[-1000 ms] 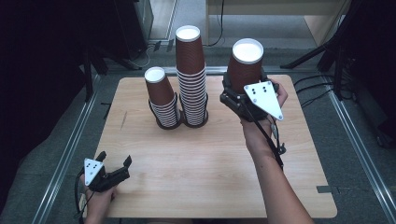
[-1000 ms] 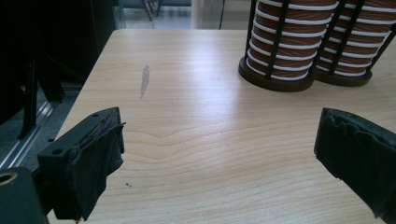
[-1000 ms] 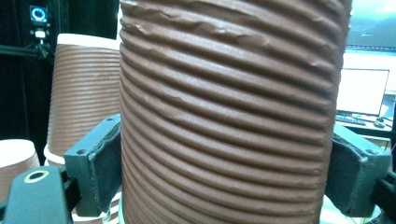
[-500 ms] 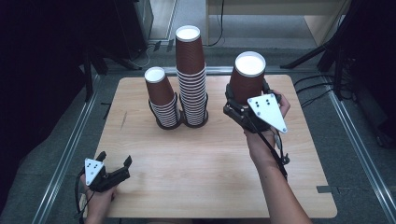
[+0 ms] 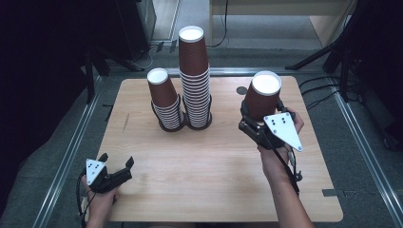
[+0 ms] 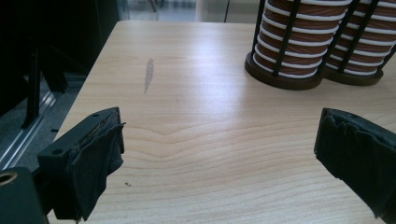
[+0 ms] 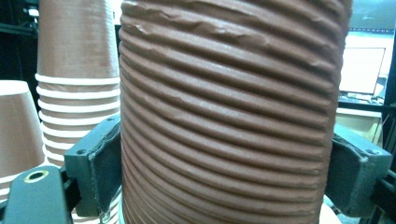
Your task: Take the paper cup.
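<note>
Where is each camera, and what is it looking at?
High view: above the table, looking down; both forearms, left gripper, right gripper.
Left gripper view: on the left gripper, facing the cup stacks; its open jaws show.
Right gripper view: on the right gripper, facing the held cup; its jaws show.
All views share the cup stacks.

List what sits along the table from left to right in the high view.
Left claw → shorter stack of brown ribbed paper cups → taller stack of brown ribbed paper cups → single upside-down brown paper cup gripped by the right claw.
</note>
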{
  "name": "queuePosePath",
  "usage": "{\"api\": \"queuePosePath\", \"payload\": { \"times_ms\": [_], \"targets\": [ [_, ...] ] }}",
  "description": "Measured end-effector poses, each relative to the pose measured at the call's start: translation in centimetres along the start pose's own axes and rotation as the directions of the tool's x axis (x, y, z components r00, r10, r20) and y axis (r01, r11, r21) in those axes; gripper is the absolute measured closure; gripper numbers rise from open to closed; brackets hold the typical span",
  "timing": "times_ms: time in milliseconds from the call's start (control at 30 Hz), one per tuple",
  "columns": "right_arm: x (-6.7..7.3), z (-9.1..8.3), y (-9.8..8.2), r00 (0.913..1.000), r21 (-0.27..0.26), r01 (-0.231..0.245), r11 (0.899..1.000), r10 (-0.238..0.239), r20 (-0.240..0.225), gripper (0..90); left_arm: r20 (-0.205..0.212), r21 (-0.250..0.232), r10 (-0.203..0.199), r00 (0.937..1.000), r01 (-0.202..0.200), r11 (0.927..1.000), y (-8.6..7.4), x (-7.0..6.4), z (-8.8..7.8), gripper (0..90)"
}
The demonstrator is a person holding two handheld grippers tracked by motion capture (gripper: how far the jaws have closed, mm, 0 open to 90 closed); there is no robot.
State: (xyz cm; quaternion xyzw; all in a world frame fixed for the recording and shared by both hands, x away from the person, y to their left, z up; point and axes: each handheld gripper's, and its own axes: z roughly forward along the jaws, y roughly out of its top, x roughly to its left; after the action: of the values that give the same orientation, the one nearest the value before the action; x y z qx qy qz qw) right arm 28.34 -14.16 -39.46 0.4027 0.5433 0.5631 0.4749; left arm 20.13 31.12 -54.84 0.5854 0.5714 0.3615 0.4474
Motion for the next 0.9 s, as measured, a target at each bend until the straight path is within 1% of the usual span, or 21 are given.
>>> {"api": "queuePosePath", "payload": {
  "times_ms": [33,67,200,233,267,333,367,400,433,500,533,567,600,633,667,700,767,800,833,867,900],
  "targets": [
    [0.0,0.0,0.0,1.0000,0.000,0.000,1.000,0.000,0.000,13.3,0.000,0.000,0.000,1.0000,0.000,1.0000,0.0,0.0,0.0,1.9],
    [-0.2,-0.3,-0.5,1.0000,0.009,-0.004,1.000,0.004,0.003,13.3,-0.010,0.008,0.005,0.9999,-0.005,1.0000,0.1,-0.1,0.1,1.9],
    [-0.6,-0.8,-1.2,1.0000,0.013,0.000,1.000,0.000,0.003,13.3,-0.022,0.012,0.009,0.9997,-0.008,0.9999,0.2,-0.2,0.2,1.9],
    [-0.8,-1.1,-1.7,1.0000,0.019,0.003,1.000,-0.003,0.000,13.2,-0.009,0.004,-0.012,0.9999,0.012,0.9999,0.3,-0.4,0.3,1.9],
    [-0.9,-1.3,-1.9,1.0000,0.022,0.007,1.000,-0.007,-0.001,13.3,-0.009,0.004,-0.012,0.9999,0.012,0.9999,0.3,-0.4,0.3,1.9],
    [-1.3,-1.7,-2.3,0.9999,0.026,0.014,1.000,-0.014,-0.004,13.2,0.001,0.005,-0.012,0.9999,0.012,0.9999,0.5,-0.8,0.5,1.9],
    [-1.5,-1.9,-2.5,0.9999,0.028,0.016,0.999,-0.016,-0.003,13.2,0.022,-0.005,-0.025,0.9994,0.026,0.9997,0.9,-1.3,0.6,1.9],
    [-1.7,-2.1,-2.7,0.9999,0.029,0.015,0.999,-0.015,-0.002,13.2,0.031,-0.009,-0.027,0.9992,0.027,0.9996,1.2,-1.6,0.5,1.9],
    [-1.7,-2.1,-2.7,0.9999,0.029,0.015,0.999,-0.015,-0.002,13.2,0.031,-0.009,-0.027,0.9992,0.027,0.9996,1.2,-1.6,0.5,1.9],
    [-2.3,-2.6,-3.1,0.9999,0.032,0.013,0.999,-0.013,0.000,13.1,0.042,-0.022,-0.016,0.9990,0.017,0.9996,1.7,-2.4,0.5,1.9],
    [-2.8,-2.9,-3.5,0.9999,0.042,0.015,0.999,-0.015,0.006,13.2,0.049,-0.030,-0.007,0.9988,0.009,0.9995,2.0,-2.8,0.4,1.9],
    [-3.1,-3.0,-3.8,0.9999,0.050,0.010,0.999,-0.011,0.008,13.1,0.062,-0.038,-0.005,0.9981,0.007,0.9992,2.6,-3.6,0.4,1.9],
    [-3.1,-3.0,-3.8,0.9999,0.050,0.010,0.999,-0.011,0.008,13.1,0.062,-0.038,-0.005,0.9981,0.007,0.9992,2.6,-3.6,0.4,1.9],
    [-3.3,-3.1,-4.0,0.9999,0.059,0.006,0.998,-0.007,0.012,13.1,0.067,-0.042,-0.006,0.9977,0.008,0.9991,2.9,-3.9,0.4,1.9],
    [-3.7,-3.3,-4.5,0.9999,0.073,0.007,0.997,-0.009,0.015,13.1,0.079,-0.053,-0.002,0.9968,0.006,0.9986,3.6,-4.7,0.5,1.9],
    [-3.7,-3.3,-4.5,0.9999,0.073,0.007,0.997,-0.009,0.015,13.1,0.079,-0.053,-0.002,0.9968,0.006,0.9986,3.6,-4.7,0.5,1.9],
    [-4.0,-3.6,-5.1,0.9998,0.084,0.009,0.996,-0.010,0.019,13.1,0.095,-0.068,-0.003,0.9955,0.010,0.9976,4.2,-5.6,0.7,1.9],
    [-4.0,-3.6,-5.1,0.9998,0.084,0.009,0.996,-0.010,0.019,13.1,0.102,-0.073,-0.001,0.9948,0.008,0.9973,4.5,-6.0,0.8,1.9],
    [-4.1,-3.7,-5.6,0.9996,0.093,0.022,0.995,-0.024,0.014,12.9,0.111,-0.075,-0.002,0.9939,0.010,0.9971,4.8,-6.4,1.1,1.9],
    [-4.1,-3.7,-5.6,0.9996,0.093,0.022,0.995,-0.024,0.014,12.9,0.119,-0.076,-0.005,0.9928,0.014,0.9970,5.1,-6.7,1.3,1.9],
    [-4.1,-3.7,-5.8,0.9993,0.098,0.034,0.995,-0.035,0.011,12.9,0.129,-0.077,-0.011,0.9916,0.021,0.9968,5.4,-7.1,1.5,1.9]
  ]
}}
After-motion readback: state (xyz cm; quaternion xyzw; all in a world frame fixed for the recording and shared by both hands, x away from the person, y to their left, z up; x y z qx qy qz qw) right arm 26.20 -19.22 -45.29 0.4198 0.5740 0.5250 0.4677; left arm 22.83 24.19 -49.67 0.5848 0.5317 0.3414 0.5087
